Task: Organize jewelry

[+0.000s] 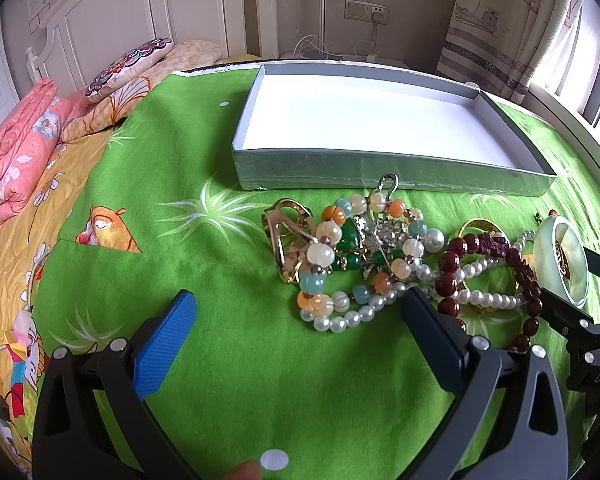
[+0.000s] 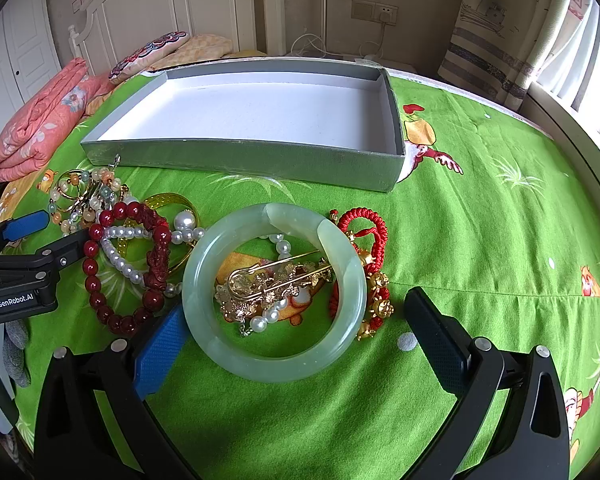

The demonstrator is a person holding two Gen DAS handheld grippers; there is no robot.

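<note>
A pile of jewelry lies on the green cloth in front of an empty grey box with a white floor. My left gripper is open, its fingers straddling a pearl strand and a multicoloured bead bracelet. Dark red beads lie to the right of them. My right gripper is open around the pale jade bangle, which lies flat over a gold brooch. A red cord bracelet lies beside the bangle.
The green cloth covers a bed, with folded pink bedding and pillows at the far left. A curtain and window stand at the right. A fingertip shows at the bottom edge.
</note>
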